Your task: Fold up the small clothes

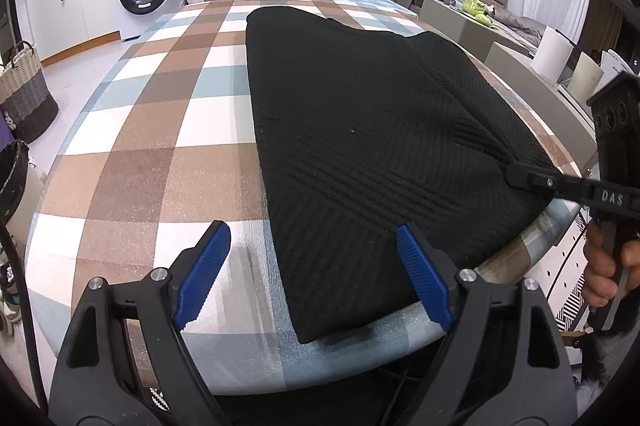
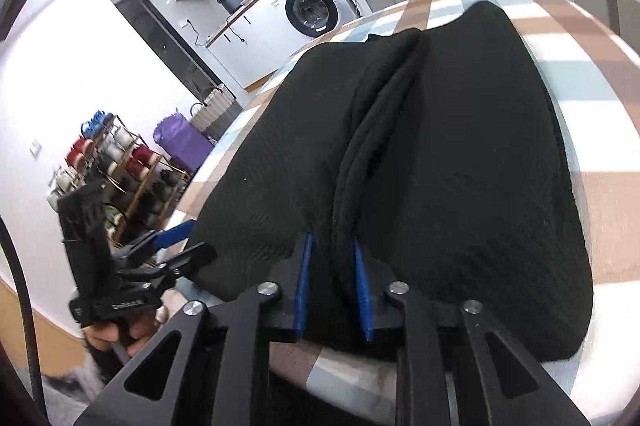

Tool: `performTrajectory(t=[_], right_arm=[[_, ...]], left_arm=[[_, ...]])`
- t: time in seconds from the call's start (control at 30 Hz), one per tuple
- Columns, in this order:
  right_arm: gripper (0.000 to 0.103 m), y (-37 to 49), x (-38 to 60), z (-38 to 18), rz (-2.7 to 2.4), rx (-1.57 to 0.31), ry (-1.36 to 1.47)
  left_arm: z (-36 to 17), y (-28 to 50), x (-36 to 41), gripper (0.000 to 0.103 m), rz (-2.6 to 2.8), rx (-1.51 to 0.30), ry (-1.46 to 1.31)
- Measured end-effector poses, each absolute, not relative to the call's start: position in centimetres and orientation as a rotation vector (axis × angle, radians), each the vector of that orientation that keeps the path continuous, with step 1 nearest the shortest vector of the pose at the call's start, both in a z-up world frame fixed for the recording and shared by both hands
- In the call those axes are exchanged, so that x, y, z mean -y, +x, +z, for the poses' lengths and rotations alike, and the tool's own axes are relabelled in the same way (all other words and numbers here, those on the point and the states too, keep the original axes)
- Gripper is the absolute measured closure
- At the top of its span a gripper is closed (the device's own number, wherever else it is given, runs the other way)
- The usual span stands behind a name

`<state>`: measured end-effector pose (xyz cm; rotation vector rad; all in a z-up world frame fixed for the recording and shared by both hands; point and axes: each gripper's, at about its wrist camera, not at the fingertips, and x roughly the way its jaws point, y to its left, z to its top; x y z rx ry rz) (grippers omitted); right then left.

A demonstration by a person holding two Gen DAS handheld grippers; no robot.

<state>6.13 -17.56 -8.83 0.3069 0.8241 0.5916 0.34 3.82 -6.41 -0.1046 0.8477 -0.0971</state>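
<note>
- The left gripper (image 1: 314,276) has its blue pads wide apart over the near corner of the black sweater (image 1: 360,130), gripping nothing.
- The right gripper (image 2: 334,288) has narrow jaws with a ridge of the sweater between them; whether they pinch it, I cannot tell.
- The sweater is ribbed knit, folded flat on the checked table (image 1: 160,146).

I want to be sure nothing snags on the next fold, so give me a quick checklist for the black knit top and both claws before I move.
1. Black knit top lies fully on the checked tabletop: ok, though its near edge sits close to the table rim.
2. Left claw open and clear of the fabric: ok, the jaws stand wide, nothing pinched.
3. Right claw released: cannot tell; a ridge of fabric sits between its narrow jaws, and pad contact is unclear.
4. Top surface smooth: not ok, a raised fold runs up the middle.
5. Space on the tabletop to the left of the top: ok, bare cloth shows there.
</note>
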Motion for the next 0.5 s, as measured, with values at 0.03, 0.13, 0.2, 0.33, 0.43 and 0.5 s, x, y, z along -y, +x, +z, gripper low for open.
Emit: performTrajectory(t=[0.03, 0.13, 0.2, 0.33, 0.43, 0.5], right_arm=[[0.082, 5.8, 17.4, -9.0, 0.591, -0.821, 0.294], [0.083, 4.9, 17.1, -9.1, 0.59, -0.798, 0.256], [0.086, 4.5, 17.5, -8.7, 0.627, -0.79, 0.297], [0.09, 3.9, 17.5, -8.2, 0.572, -0.751, 0.209], [0.09, 4.2, 17.0, -8.8, 0.553, -0.781, 0.19], [0.086, 4.2, 17.1, -8.5, 0.556, -0.78, 0.195]], left_arm=[[-6.4, 0.3, -3.8, 0.019, -0.096, -0.846, -0.1], [-6.4, 0.3, -3.8, 0.019, -0.097, -0.848, -0.099], [-6.4, 0.3, -3.8, 0.019, -0.097, -0.846, -0.104], [-6.4, 0.4, -3.9, 0.019, -0.098, -0.844, -0.105], [-6.3, 0.3, -3.9, 0.019, -0.095, -0.844, -0.104], [-6.3, 0.3, -3.9, 0.019, -0.098, -0.842, -0.108]])
